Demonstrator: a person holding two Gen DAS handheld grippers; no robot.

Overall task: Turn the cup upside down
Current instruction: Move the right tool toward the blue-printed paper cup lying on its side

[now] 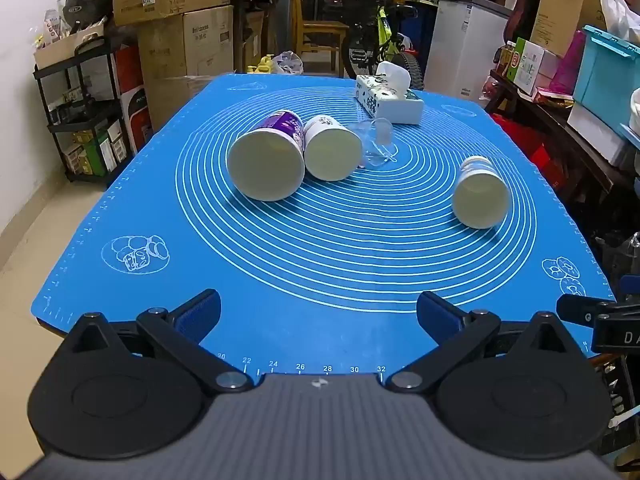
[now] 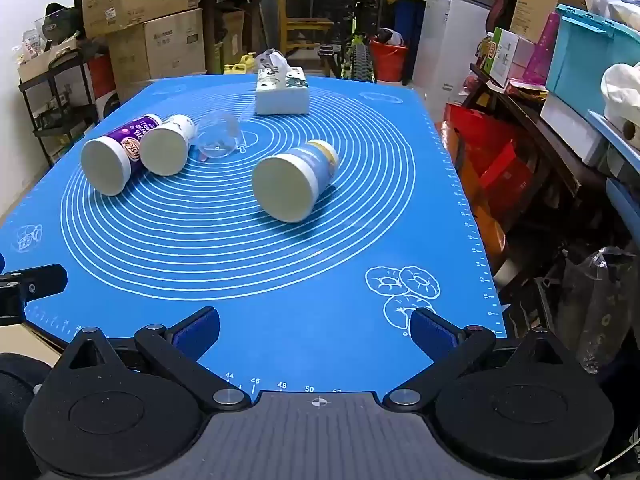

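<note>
Left gripper (image 1: pixel 319 316): fingers spread wide, nothing between them, poised over the near edge of the blue silicone baking mat (image 1: pixel 280 280). Blue pads (image 1: pixel 199 314) face inward. Right gripper (image 2: pixel 315 330): same config, spread wide, no load, over the near-right part of the mat, next to the printed donut drawing (image 2: pixel 404 292). The left unit's tip shows at the left edge of the right wrist view.

Mat carries concentric ring markings & a ruler scale along the near edge.

Cups, all lying on their sides, openings toward the cams:
- Blue/yellow paper cup (image 2: pixel 294 184), right of ctr, alone, well apart from the others; nearest to the right gripper. In the left wrist view it lies at right (image 1: pixel 480 194).
- Purple paper cup (image 1: pixel 266 156), left of ctr, largest opening seen.
- White paper cup (image 1: pixel 332 148), touching the purple cup on its right side.
- Clear plastic cup (image 1: pixel 376 142), just right of the white cup, also tipped; contact w/ white cup cannot be confirmed.

Tissue box (image 1: pixel 390 100), far side of the mat, right of ctr, a tissue sticking up from the top.

Surroundings: cardboard boxes (image 1: pixel 172 0) stacked far left, black shelf cart (image 1: pixel 86 112) at left, bicycle (image 1: pixel 376 40) beyond the far edge, teal storage bin (image 1: pixel 610 68) at right.
</note>
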